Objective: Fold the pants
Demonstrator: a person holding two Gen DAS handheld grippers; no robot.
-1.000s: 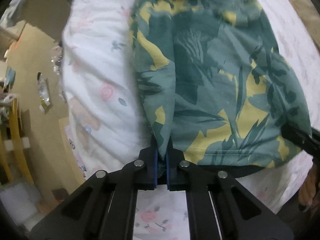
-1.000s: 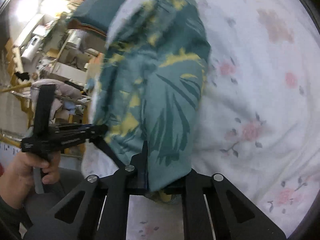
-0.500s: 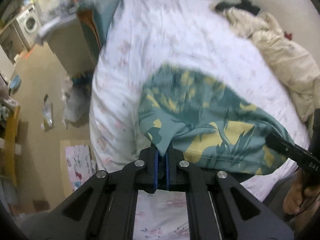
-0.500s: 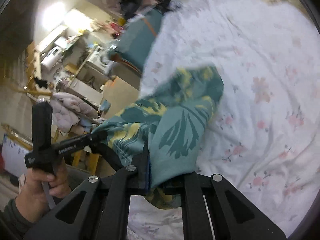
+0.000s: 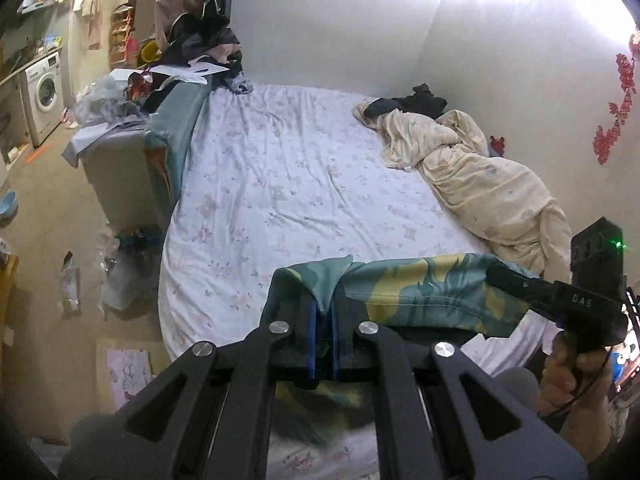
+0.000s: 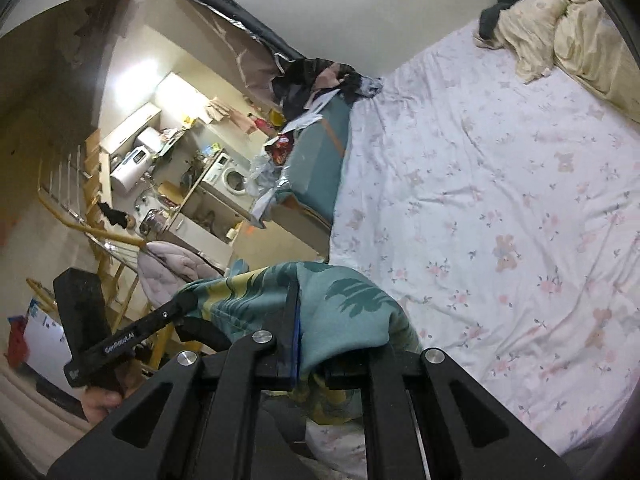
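Observation:
The pants (image 5: pixel 424 288) are teal with a yellow leaf print. They hang stretched between both grippers, lifted off the bed (image 5: pixel 288 184) near its front edge. My left gripper (image 5: pixel 324 312) is shut on one end of the top edge. My right gripper (image 6: pixel 316 320) is shut on the other end, where the cloth (image 6: pixel 344 304) drapes over its fingers. The right gripper also shows in the left wrist view (image 5: pixel 516 280), and the left gripper in the right wrist view (image 6: pixel 180 308). The lower part of the pants hangs hidden below the grippers.
The bed has a white floral sheet. A crumpled cream blanket (image 5: pixel 472 168) with dark clothes lies at its far right. A cluttered cabinet (image 5: pixel 128 148) stands at the left side. A washing machine (image 5: pixel 42 96) and floor litter (image 5: pixel 72 280) lie further left.
Both grippers have raised the pants off the bed. The cloth lay spread on the sheet a second ago and now hangs in the air between the grippers.

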